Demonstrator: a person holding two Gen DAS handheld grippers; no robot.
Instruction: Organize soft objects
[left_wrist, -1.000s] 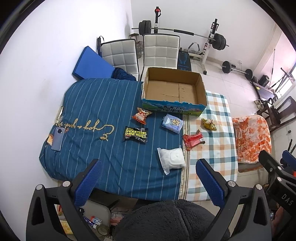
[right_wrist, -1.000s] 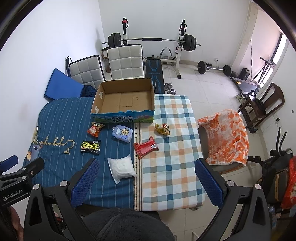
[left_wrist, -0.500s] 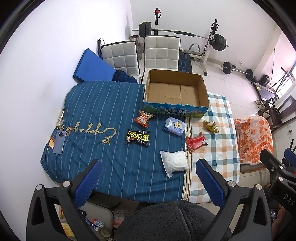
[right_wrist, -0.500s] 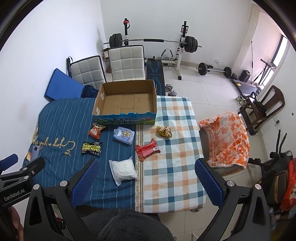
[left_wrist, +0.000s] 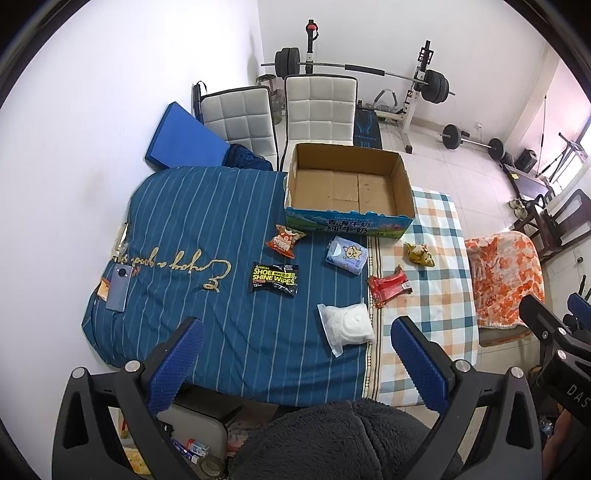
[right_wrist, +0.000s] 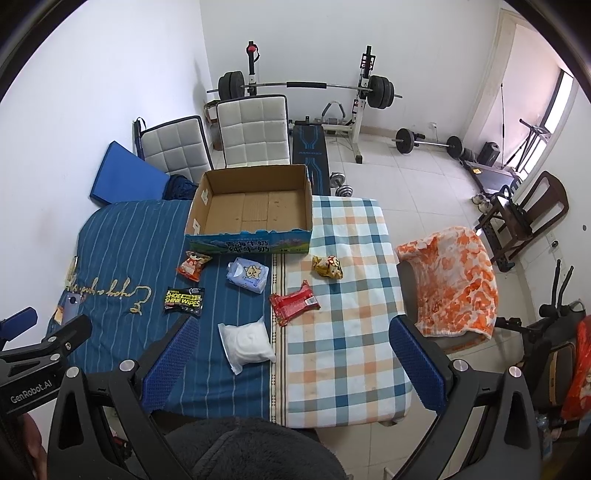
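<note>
- While both grippers are held high above the table, the left gripper (left_wrist: 295, 354) is seen with its blue pads spread wide and nothing between them; the right gripper (right_wrist: 293, 354) is likewise spread wide and empty
- The table is seen to be covered by a blue striped cloth (left_wrist: 192, 229) on its left part and a checked cloth (right_wrist: 343, 332) on its right part
- An open cardboard box (left_wrist: 349, 184) is set at the far edge, across the seam of the two cloths, with nothing shown inside it
- A white soft pack (left_wrist: 347, 325) is laid nearest, on the striped cloth just beside the seam
- A black shoe wipes pack (left_wrist: 274, 277) is placed to the left of it, well apart
- A pale blue tissue pack (left_wrist: 347, 255) is found near the box front
- A red wrapper (left_wrist: 389, 286) is laid on the checked cloth, just past the seam
- An orange snack bag (left_wrist: 285, 240) is placed close to the box's front left corner
- A yellow snack bag (left_wrist: 419, 254) is seen on the checked cloth, below the box's right corner
- A phone (left_wrist: 119, 288) is laid at the left edge of the striped cloth
</note>
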